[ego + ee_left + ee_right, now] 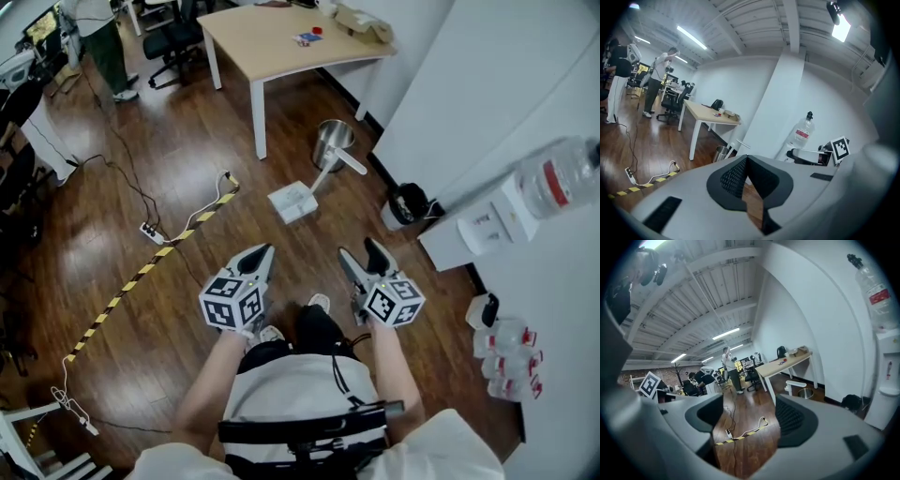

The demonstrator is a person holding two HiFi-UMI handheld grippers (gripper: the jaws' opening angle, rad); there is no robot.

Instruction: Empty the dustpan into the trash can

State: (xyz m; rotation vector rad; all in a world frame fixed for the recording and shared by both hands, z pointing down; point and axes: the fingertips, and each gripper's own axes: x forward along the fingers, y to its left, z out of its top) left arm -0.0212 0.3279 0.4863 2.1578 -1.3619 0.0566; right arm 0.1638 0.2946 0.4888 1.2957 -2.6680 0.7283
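Note:
The white dustpan (293,201) lies on the wooden floor, its handle (347,162) leaning up by the steel trash can (333,142) next to the table leg. Both grippers hover well short of it, over the person's knees. My left gripper (260,255) has its jaw tips together with nothing in them; its own view shows the tips meeting (746,159), with the can (721,153) far ahead. My right gripper (359,250) stands open and empty; between its jaws (749,408) I see only floor, with the dustpan (795,385) and the can (805,393) far off to the right.
A wooden table (281,42) stands behind the can. A small black bin (408,203) sits by the white wall, beside a water dispenser (487,225) with a bottle (562,178). A yellow-black taped cable (178,234) and a power strip (152,231) cross the floor on the left. Water bottles (506,347) lie at the right.

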